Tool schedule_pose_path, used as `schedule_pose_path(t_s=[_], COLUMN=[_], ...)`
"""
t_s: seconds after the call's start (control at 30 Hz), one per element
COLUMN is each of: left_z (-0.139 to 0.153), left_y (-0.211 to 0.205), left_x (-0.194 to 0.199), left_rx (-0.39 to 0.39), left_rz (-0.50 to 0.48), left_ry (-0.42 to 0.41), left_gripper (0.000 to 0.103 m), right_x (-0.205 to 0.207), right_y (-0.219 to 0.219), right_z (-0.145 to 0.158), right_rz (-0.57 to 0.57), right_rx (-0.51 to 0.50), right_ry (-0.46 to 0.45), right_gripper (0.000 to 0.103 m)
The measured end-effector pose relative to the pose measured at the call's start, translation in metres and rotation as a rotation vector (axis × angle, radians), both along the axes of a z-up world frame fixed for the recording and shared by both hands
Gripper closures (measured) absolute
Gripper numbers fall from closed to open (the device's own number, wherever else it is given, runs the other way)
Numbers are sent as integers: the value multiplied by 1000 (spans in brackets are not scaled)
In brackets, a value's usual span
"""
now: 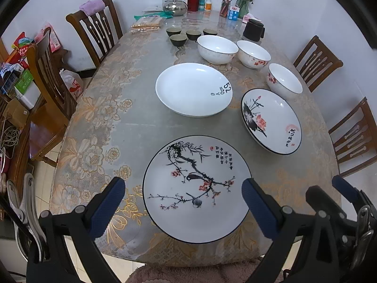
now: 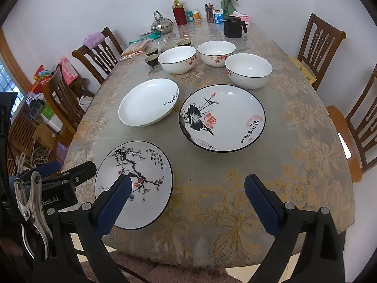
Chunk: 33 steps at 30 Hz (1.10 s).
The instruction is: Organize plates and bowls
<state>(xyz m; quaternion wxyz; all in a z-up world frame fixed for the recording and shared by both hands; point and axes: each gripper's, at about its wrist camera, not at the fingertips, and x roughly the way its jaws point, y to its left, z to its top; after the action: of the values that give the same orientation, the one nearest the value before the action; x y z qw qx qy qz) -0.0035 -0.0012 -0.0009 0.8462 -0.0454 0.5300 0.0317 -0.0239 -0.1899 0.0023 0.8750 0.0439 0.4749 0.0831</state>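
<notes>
Above plum-branch plate (image 1: pixel 196 188) (jaws spread).

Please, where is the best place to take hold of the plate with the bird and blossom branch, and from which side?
Probably its near rim. The bird plate lies flat at the table's near edge, its rim slightly overhanging there. Bring the open left gripper in low from the near side, one finger under the rim, one above.
</notes>
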Motion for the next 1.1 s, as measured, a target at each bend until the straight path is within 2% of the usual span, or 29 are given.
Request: schedule_pose_path(t_s=[1.1], left_z=[-3], left_y=[5], left_x=[2], left_rx=[-22], left_rz=[-5], left_ry=[19], left_gripper=[2], right_x=[0], right_y=[-1], right_z=[-5], right_rz=[-9], right_rx=[-2], right_ry=[25], right_gripper=[4])
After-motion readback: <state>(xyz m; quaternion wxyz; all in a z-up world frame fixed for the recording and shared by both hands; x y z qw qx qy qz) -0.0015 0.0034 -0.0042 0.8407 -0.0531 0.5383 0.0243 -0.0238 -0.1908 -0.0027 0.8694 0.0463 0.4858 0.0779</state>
